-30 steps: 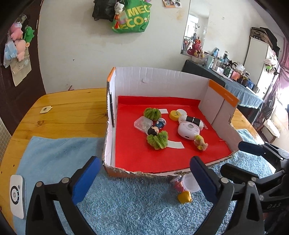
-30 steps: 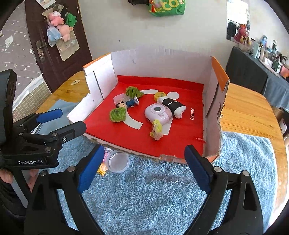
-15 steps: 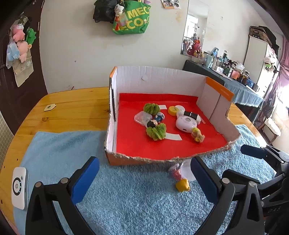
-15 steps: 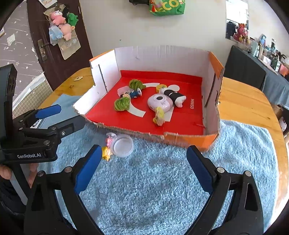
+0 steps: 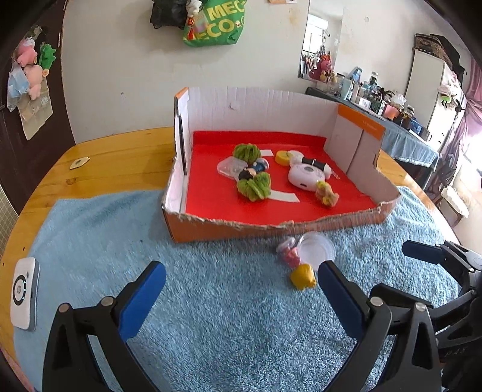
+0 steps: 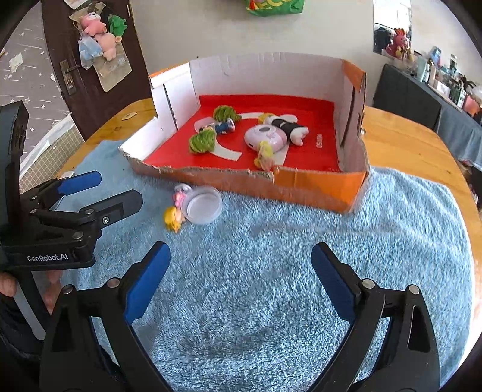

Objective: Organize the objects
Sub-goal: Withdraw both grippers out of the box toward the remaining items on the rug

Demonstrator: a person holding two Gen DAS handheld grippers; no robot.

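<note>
Left gripper [image 5: 241, 286]: held with jaws spread, empty, before the box.
Right gripper [image 6: 239, 265]: likewise spread, empty.
Cardboard box [image 5: 229, 230]: set on the towel [image 5: 211, 316].
Small doll [image 6: 174, 215]: laid just outside the box's torn front wall, touching a clear cup [image 6: 204, 208].

green bag [image 6: 274, 6]: cut by top edge | MINISO lettering [image 6: 319, 140]: blurred

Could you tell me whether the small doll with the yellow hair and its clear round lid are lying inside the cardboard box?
No, the yellow-haired doll and clear lid lie on the blue towel, just outside the cardboard box.
</note>
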